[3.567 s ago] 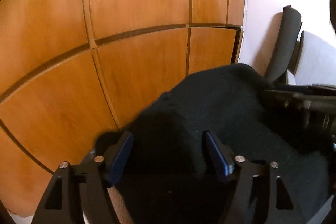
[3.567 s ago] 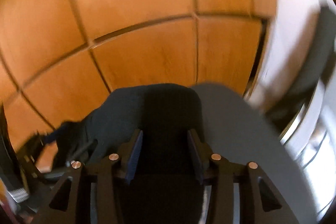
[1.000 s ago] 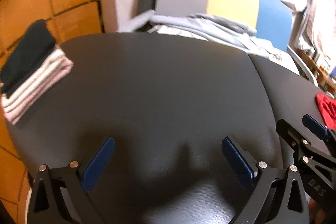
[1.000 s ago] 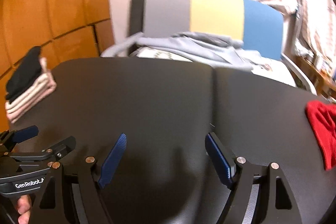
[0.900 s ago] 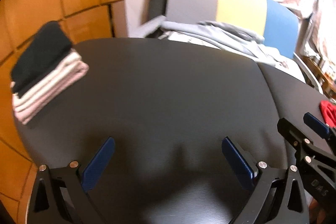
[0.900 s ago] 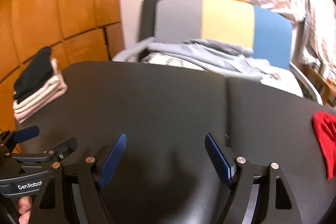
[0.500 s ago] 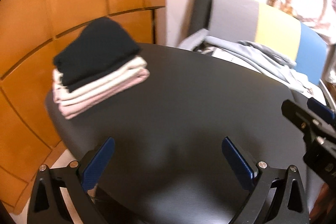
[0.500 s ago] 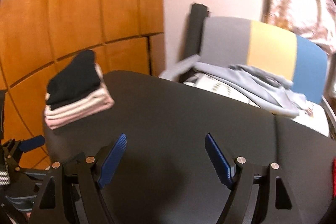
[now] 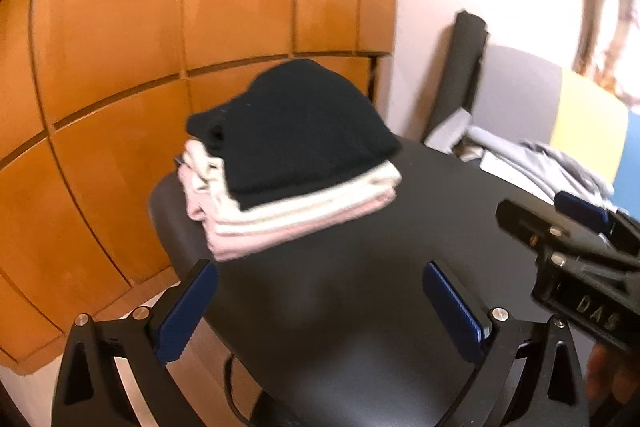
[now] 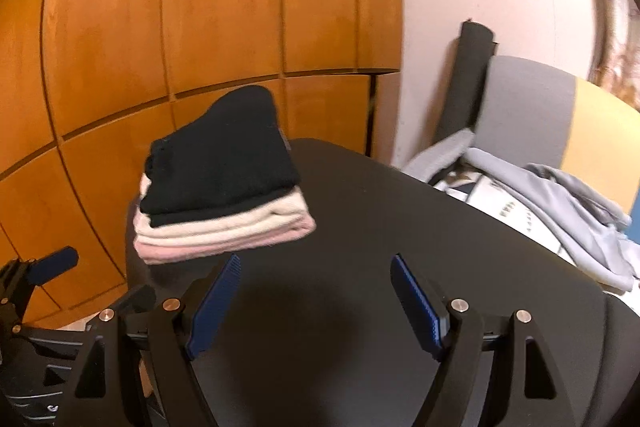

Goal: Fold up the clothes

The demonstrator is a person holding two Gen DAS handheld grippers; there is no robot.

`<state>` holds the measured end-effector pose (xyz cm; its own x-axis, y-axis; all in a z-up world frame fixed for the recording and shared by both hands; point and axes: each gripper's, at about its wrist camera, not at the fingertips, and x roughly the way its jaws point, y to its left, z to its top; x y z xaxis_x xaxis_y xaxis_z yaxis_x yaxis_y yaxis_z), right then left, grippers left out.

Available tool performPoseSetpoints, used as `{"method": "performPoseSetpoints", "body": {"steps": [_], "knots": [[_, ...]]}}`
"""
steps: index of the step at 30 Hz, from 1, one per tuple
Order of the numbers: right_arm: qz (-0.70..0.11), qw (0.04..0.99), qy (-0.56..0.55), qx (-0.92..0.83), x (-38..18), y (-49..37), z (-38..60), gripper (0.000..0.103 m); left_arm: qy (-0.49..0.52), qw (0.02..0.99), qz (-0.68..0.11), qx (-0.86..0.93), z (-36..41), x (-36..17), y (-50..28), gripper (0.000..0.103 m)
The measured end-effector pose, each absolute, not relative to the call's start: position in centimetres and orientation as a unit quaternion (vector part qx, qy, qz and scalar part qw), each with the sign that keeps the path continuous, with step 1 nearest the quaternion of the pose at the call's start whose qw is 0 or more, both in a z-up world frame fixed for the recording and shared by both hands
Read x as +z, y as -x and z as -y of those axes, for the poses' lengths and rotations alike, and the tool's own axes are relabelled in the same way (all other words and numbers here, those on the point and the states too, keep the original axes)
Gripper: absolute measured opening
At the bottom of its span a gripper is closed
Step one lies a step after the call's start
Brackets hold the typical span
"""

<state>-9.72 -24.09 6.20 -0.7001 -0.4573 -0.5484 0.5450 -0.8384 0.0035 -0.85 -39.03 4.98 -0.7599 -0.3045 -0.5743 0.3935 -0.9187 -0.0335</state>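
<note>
A stack of folded clothes (image 9: 296, 183) sits at the far left corner of the black table (image 9: 360, 287): a black garment (image 9: 296, 131) on top of cream and pink ones. It also shows in the right wrist view (image 10: 224, 211). My left gripper (image 9: 320, 307) is open and empty, low over the table just in front of the stack. My right gripper (image 10: 316, 303) is open and empty, to the right of the stack; it also shows in the left wrist view (image 9: 576, 227).
An orange wood-panelled wall (image 9: 180, 7) stands behind the stack. A chair (image 10: 560, 115) with grey, yellow and blue back holds a heap of grey clothes (image 10: 560, 207) at the table's far right. The table edge (image 9: 168, 227) drops off just left of the stack.
Both grippers have swung left towards the stack, which now looms larger and nearer. Both stay open and empty. The red cloth at the right has left view.
</note>
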Motion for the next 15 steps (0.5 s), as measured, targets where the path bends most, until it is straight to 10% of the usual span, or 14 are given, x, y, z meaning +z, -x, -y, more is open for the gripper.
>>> {"method": "performPoseSetpoints", "body": {"steps": [15], "knots": [[-0.06, 0.28, -0.287, -0.914, 6.0, 11.8, 26.6, 0.08, -0.304, 0.287, -0.103, -0.903, 44.0, 4.3, 2.1, 0.101]]}}
